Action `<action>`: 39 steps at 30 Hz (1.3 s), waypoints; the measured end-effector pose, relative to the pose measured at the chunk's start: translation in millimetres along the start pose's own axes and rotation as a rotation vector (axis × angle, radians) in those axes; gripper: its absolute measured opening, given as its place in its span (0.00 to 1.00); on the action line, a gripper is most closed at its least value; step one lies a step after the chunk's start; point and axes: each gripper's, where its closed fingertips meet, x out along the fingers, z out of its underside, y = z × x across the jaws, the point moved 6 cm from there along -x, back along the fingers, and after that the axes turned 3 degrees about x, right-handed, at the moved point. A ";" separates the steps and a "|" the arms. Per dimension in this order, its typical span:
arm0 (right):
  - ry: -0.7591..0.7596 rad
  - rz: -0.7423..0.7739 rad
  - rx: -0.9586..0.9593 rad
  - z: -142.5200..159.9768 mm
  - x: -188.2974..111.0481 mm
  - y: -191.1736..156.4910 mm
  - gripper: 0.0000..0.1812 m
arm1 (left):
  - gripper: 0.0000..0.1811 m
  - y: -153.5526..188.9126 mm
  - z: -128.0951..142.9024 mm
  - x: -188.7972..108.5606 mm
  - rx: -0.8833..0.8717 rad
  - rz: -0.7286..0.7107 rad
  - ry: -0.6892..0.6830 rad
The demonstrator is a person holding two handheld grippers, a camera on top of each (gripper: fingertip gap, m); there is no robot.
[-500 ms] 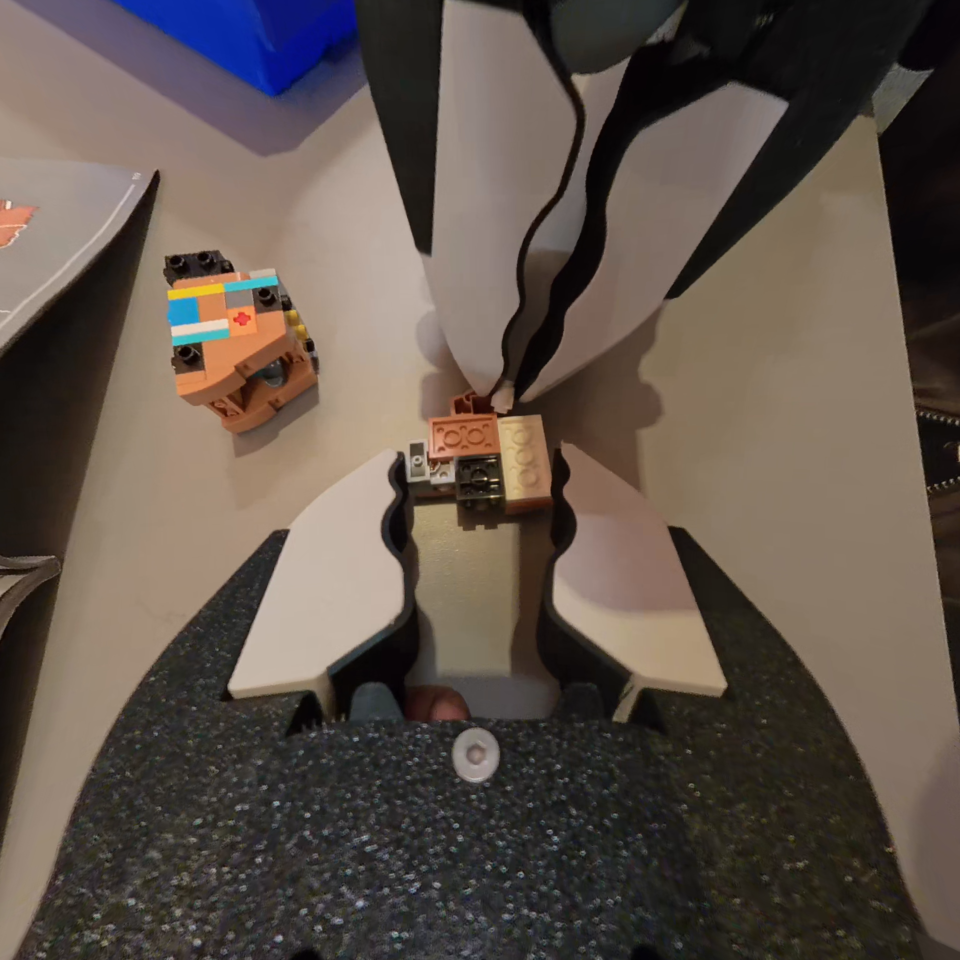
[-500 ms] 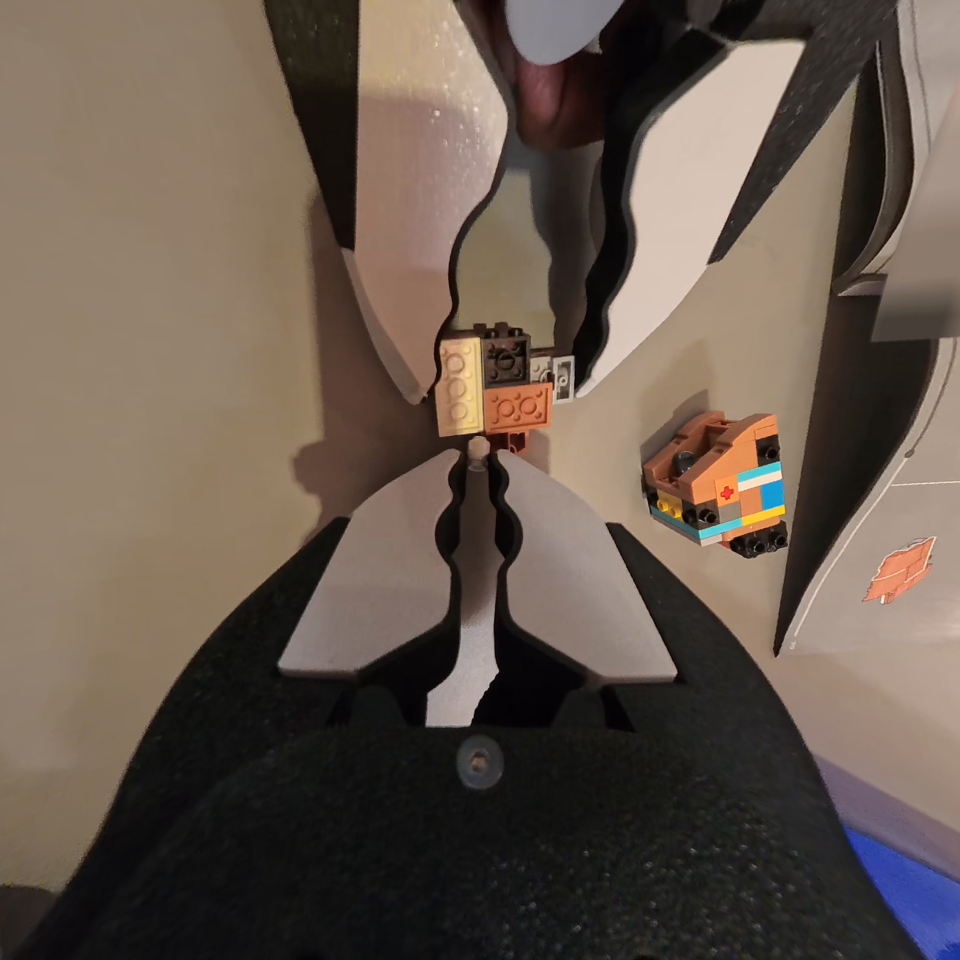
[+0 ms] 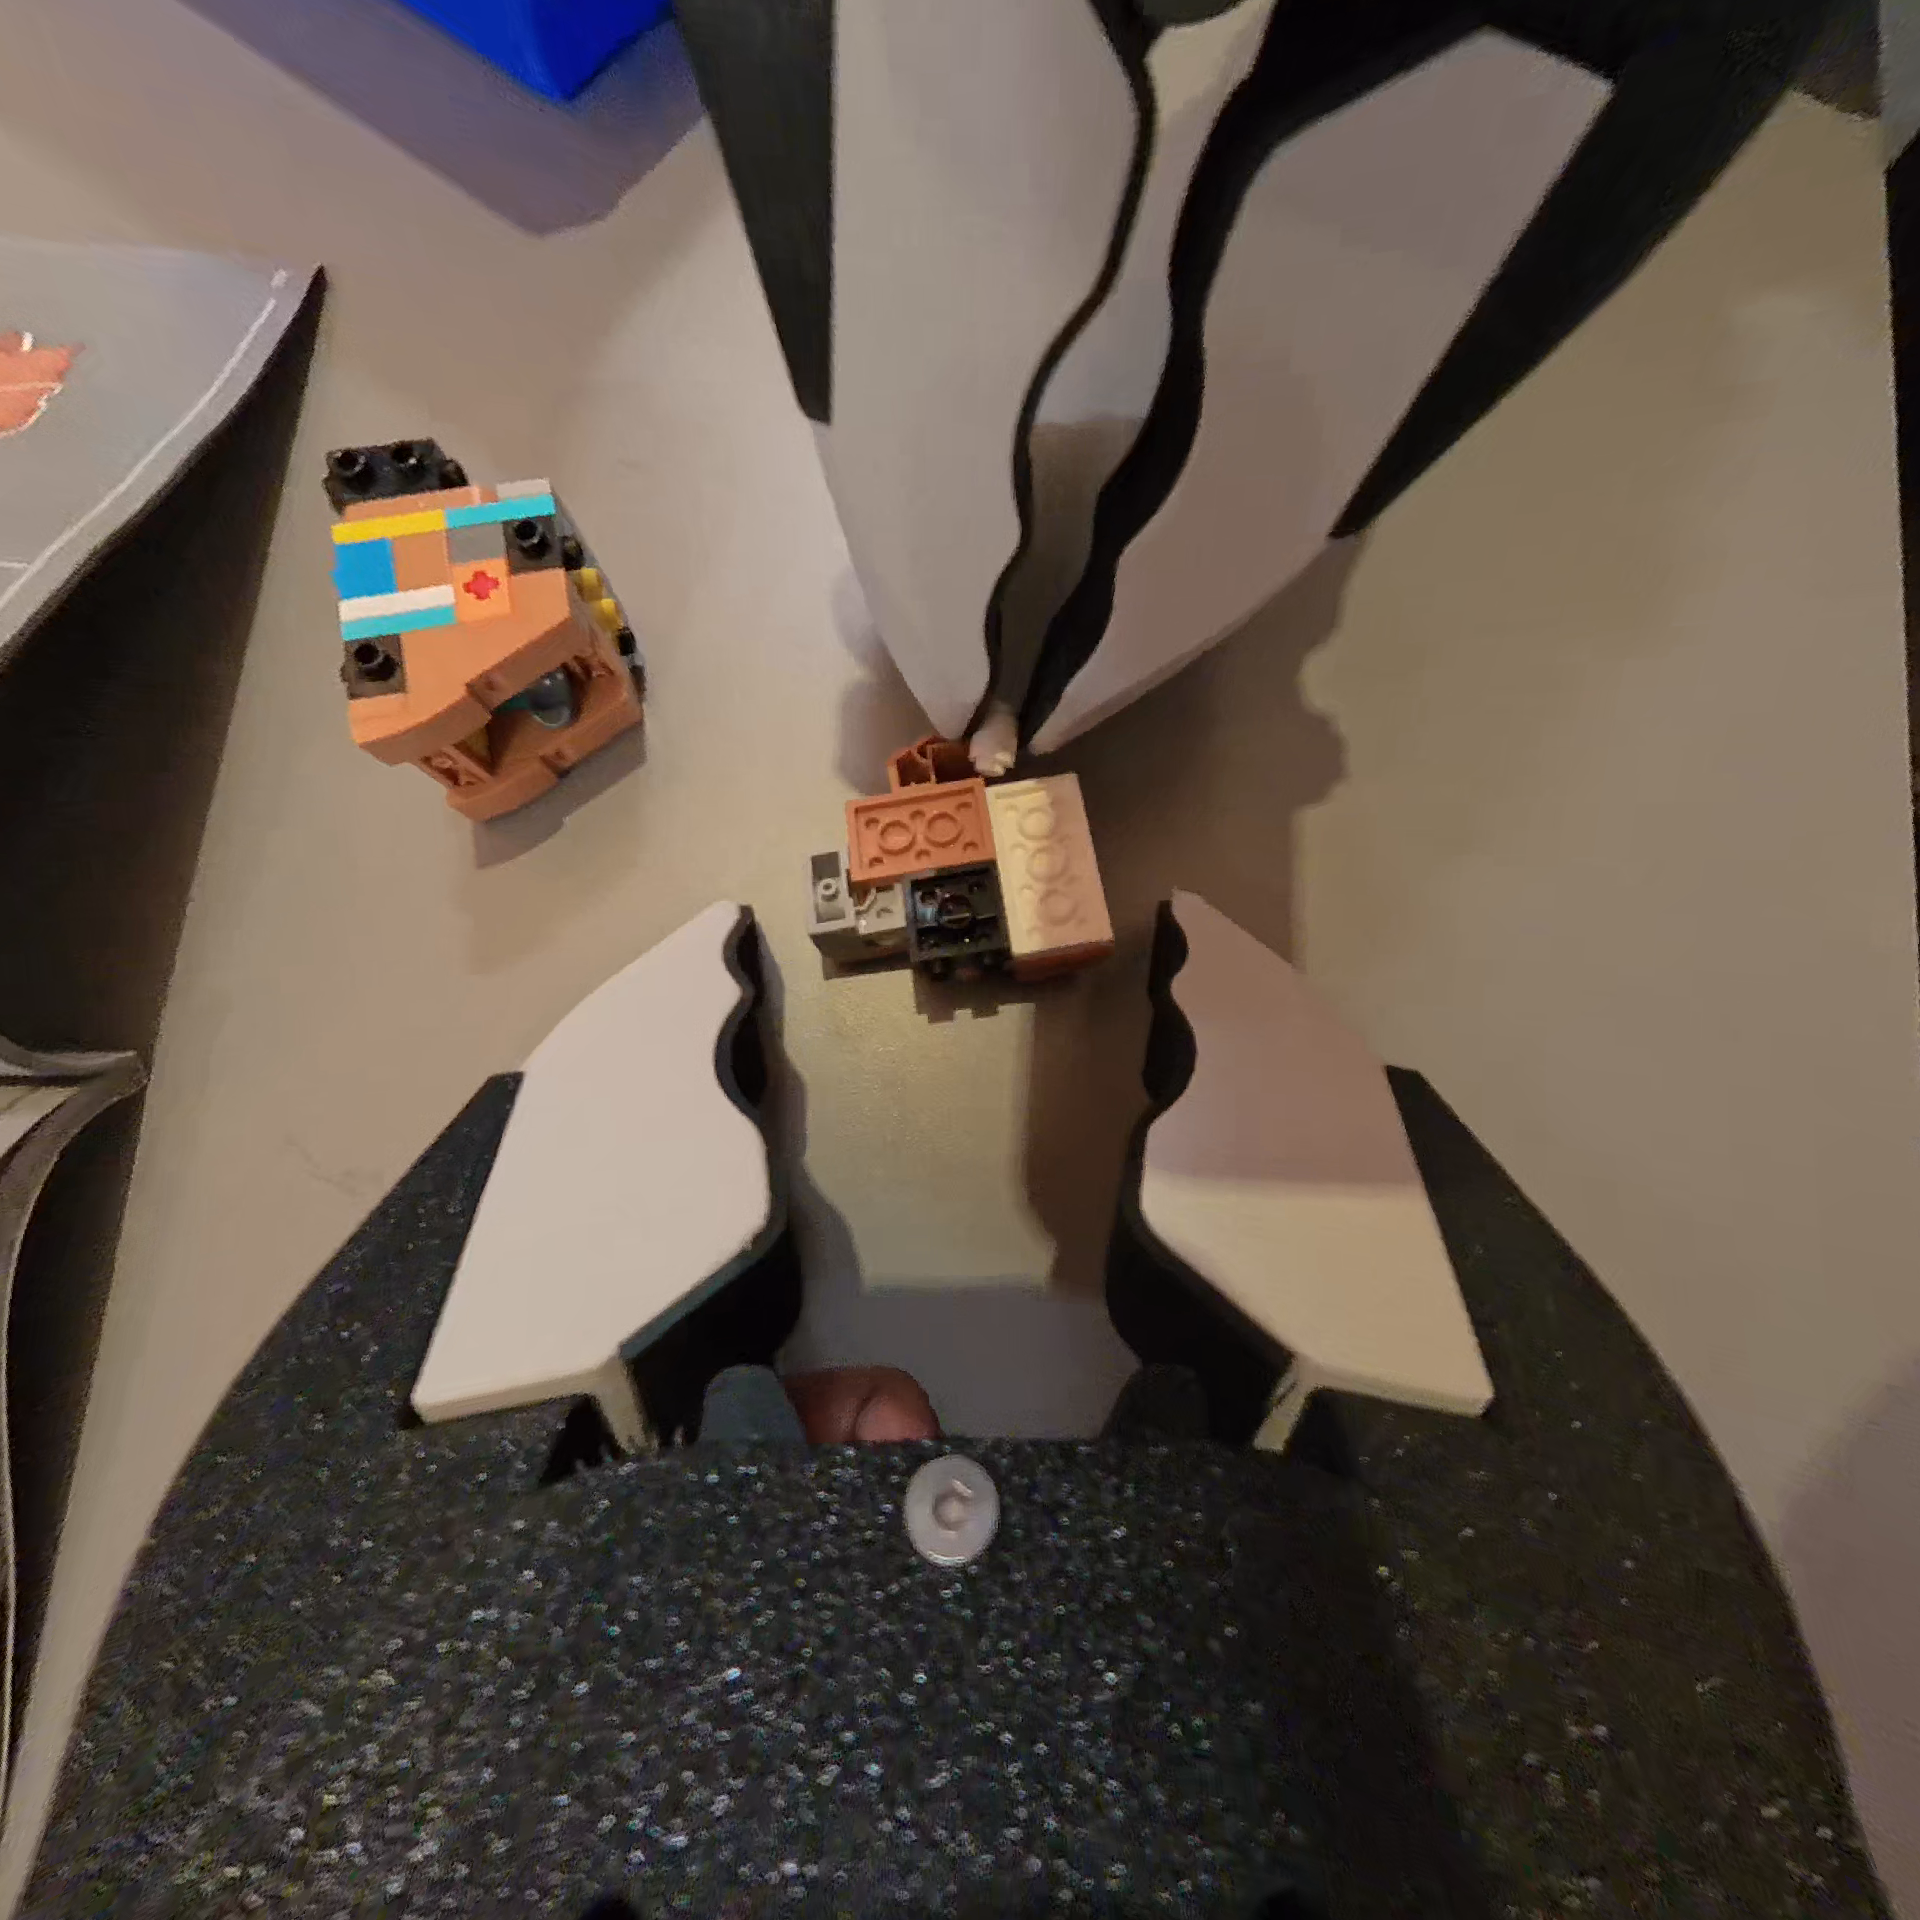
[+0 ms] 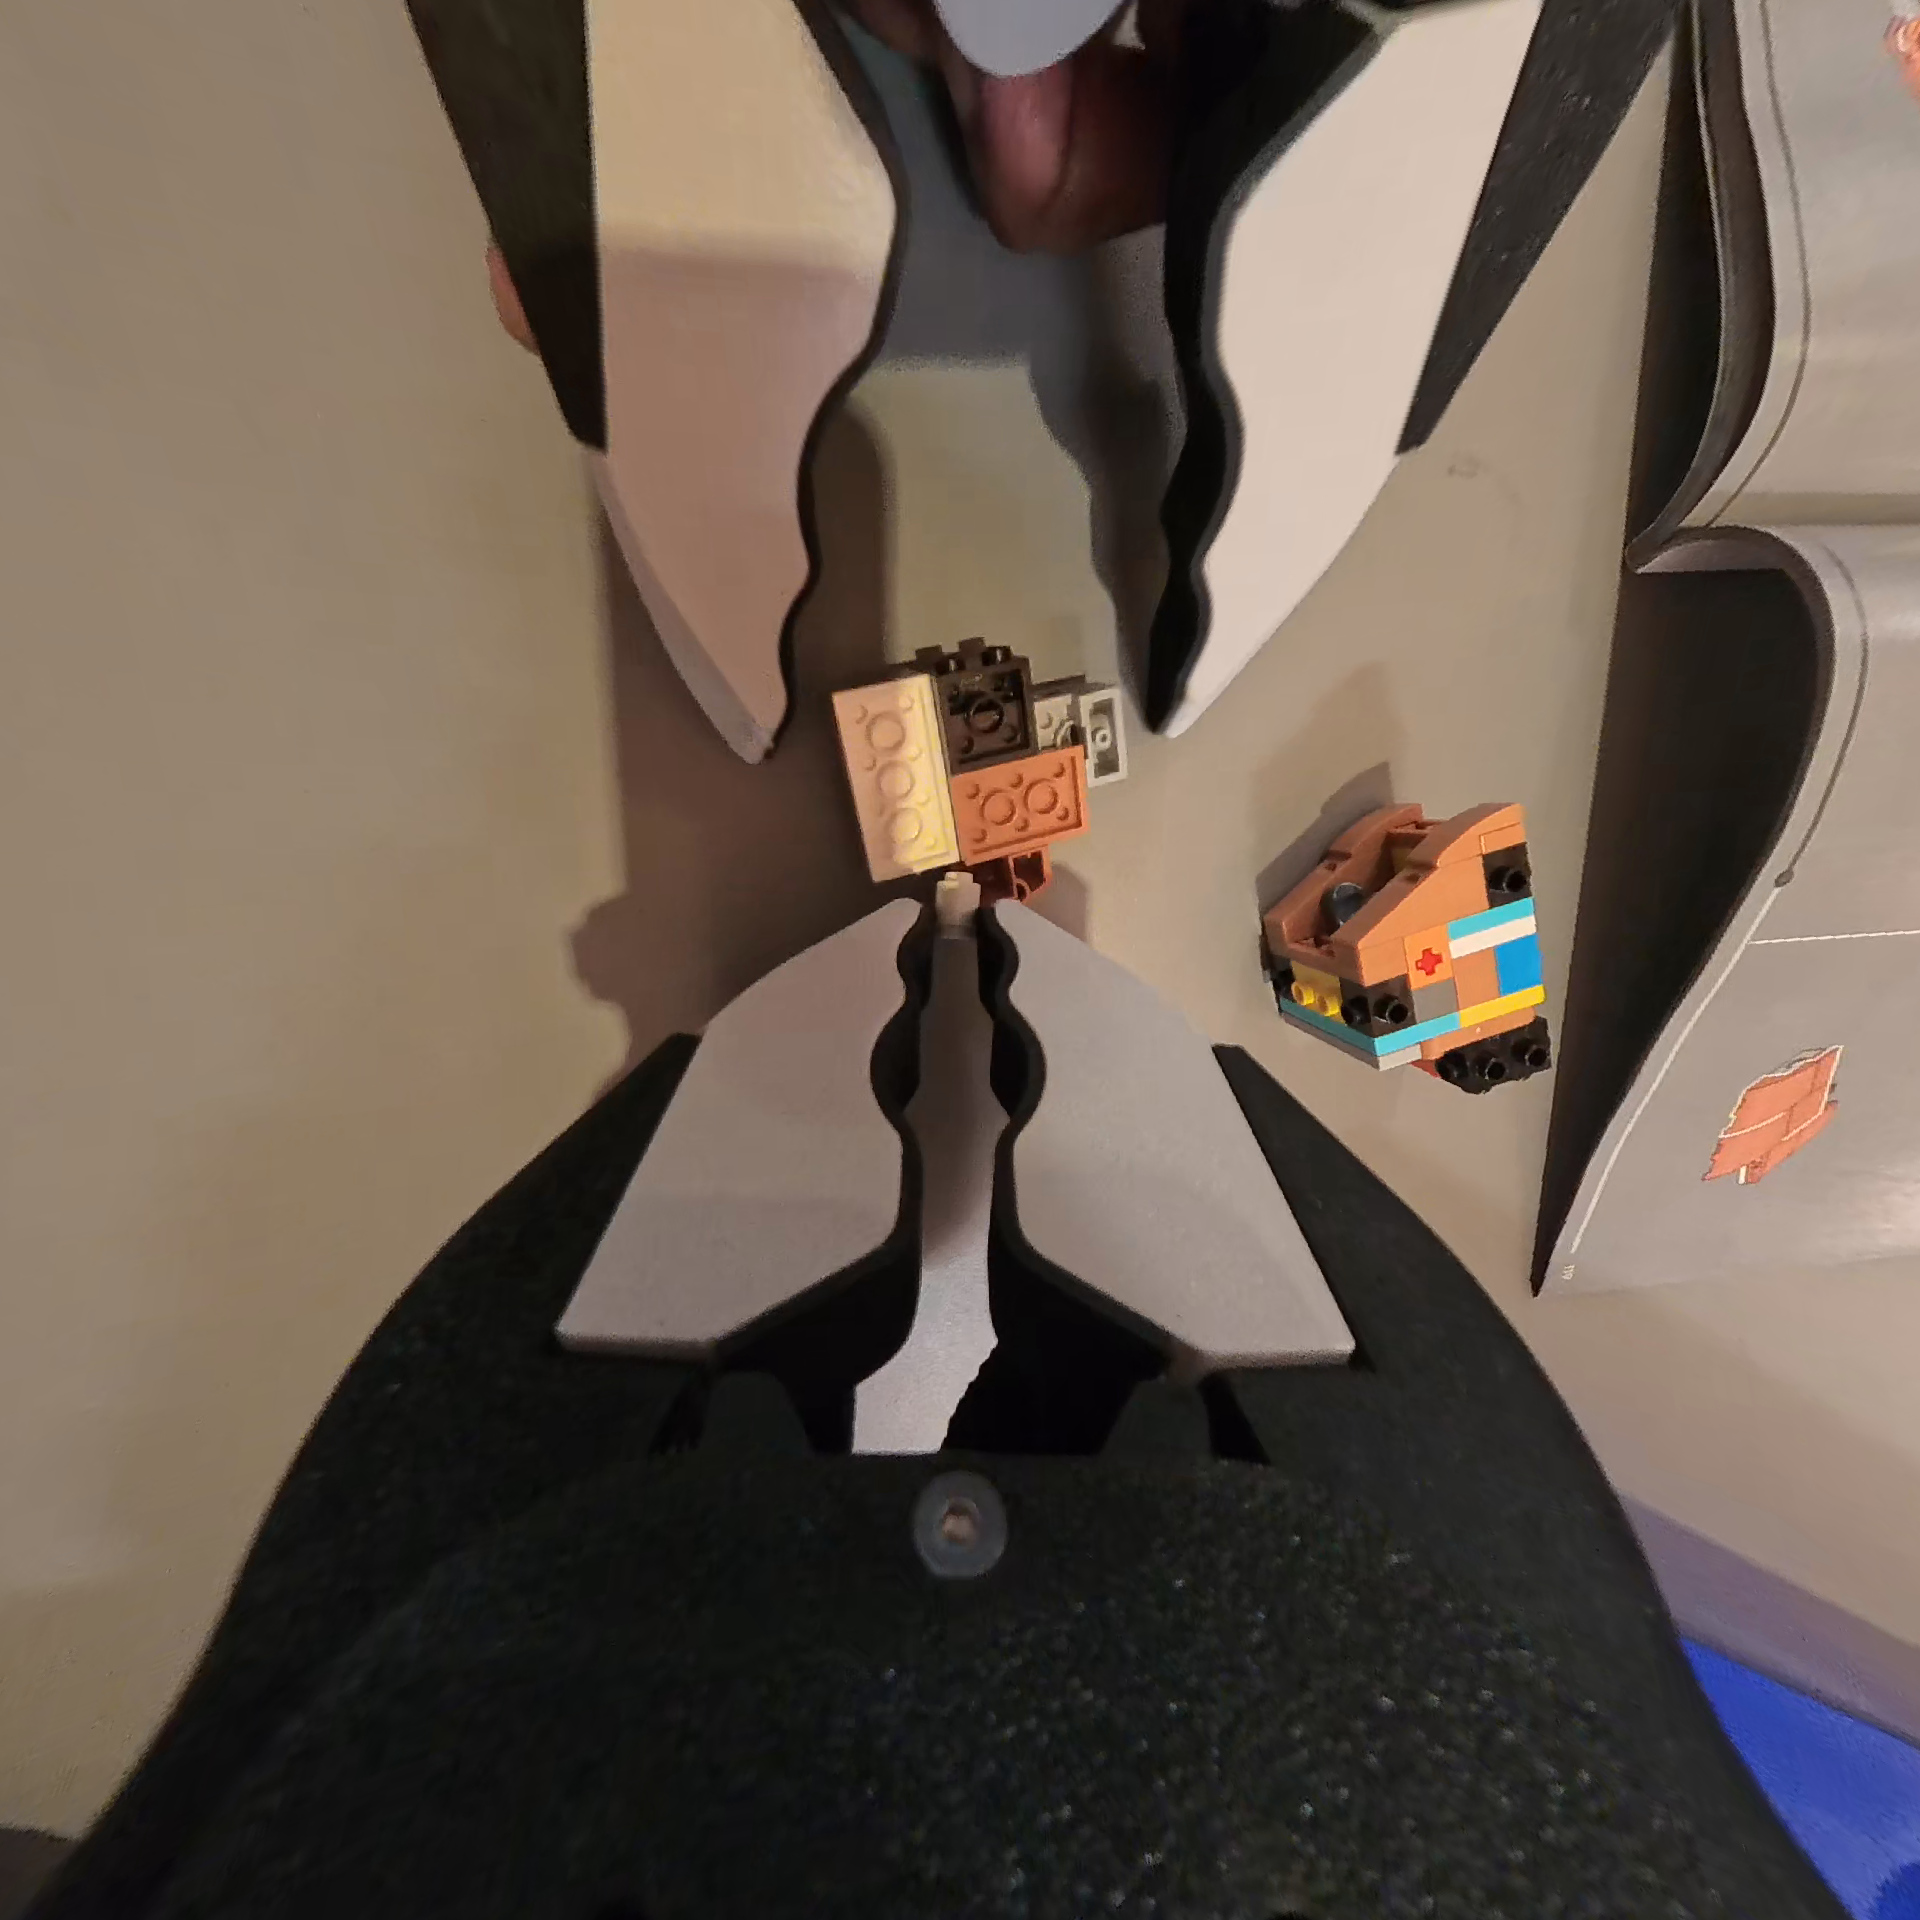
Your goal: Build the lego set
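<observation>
A small assembly [image 3: 966, 883] of tan, brown, black and grey bricks lies on the beige table. My left gripper [image 3: 956, 920] is open, its fingertips either side of the assembly's near end and clear of it. My right gripper [image 3: 997, 740] comes in from the far side, shut on a small white piece [image 3: 992, 743] that it holds against the assembly's reddish-brown end. In the right wrist view the right gripper [image 4: 956, 912] holds the white piece [image 4: 954, 891] at the assembly [image 4: 966, 779], with the open left gripper [image 4: 956, 732] opposite.
A larger orange-brown assembly [image 3: 468, 634] with blue, yellow and white stripes sits to the left of the left gripper; it also shows in the right wrist view [image 4: 1423, 956]. An open grey instruction booklet [image 3: 104, 416] lies beyond it. A blue bin [image 3: 561, 42] stands at the far edge. Left and right tips are no more than a few centimetres apart.
My left gripper has opened wider and drawn back, letting go of the small assembly. My right gripper still holds the white piece against the assembly.
</observation>
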 end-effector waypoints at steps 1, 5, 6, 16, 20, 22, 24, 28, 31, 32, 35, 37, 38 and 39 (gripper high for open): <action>0.002 -0.002 0.000 -0.2 0.0 -0.3 0.04 | 0.40 -0.2 -1.1 -0.2 -0.015 -0.011 0.000; 0.008 -0.009 0.002 -0.8 0.3 -0.9 0.04 | 0.41 0.3 -3.5 1.9 -0.034 -0.046 -0.002; 0.011 -0.011 0.001 -1.0 0.3 -1.0 0.04 | 0.42 0.2 -3.9 3.1 -0.026 -0.055 0.000; 0.019 -0.004 0.002 -2.1 -0.7 -0.1 0.04 | 0.31 0.7 -5.0 9.3 0.041 -0.052 0.022; 0.006 0.008 -0.002 -1.6 -0.6 0.2 0.04 | 0.31 1.2 -5.5 9.7 0.046 -0.048 0.022; -0.004 0.010 -0.009 -1.7 -0.9 -0.6 0.04 | 0.31 1.3 -5.8 10.0 0.046 -0.049 0.022; -0.013 0.007 -0.019 -1.8 -2.0 -1.8 0.04 | 0.31 1.2 -6.2 10.1 0.042 -0.047 0.023; -0.042 0.000 -0.022 0.2 -1.6 -1.6 0.04 | 0.31 0.3 -7.6 8.3 0.007 -0.026 0.046; -0.054 0.008 -0.025 -0.3 -0.2 -0.6 0.04 | 0.31 -0.5 -8.1 7.5 -0.003 -0.024 0.057; -0.050 0.008 -0.025 -1.7 -0.2 -0.6 0.04 | 0.31 -0.8 -8.4 7.1 -0.007 -0.022 0.061; -0.053 0.014 -0.025 -3.5 1.2 -0.3 0.04 | 0.31 -1.5 -8.6 6.5 -0.022 -0.015 0.068; -0.059 0.020 -0.024 -2.7 2.3 0.0 0.04 | 0.31 -1.6 -8.6 6.5 -0.025 -0.014 0.070; -0.062 0.022 -0.023 -1.9 2.5 0.2 0.04 | 0.31 -1.5 -8.4 6.6 -0.024 -0.014 0.069; -0.064 0.023 -0.023 -0.9 3.0 0.5 0.04 | 0.31 -1.6 -8.4 6.7 -0.025 -0.014 0.068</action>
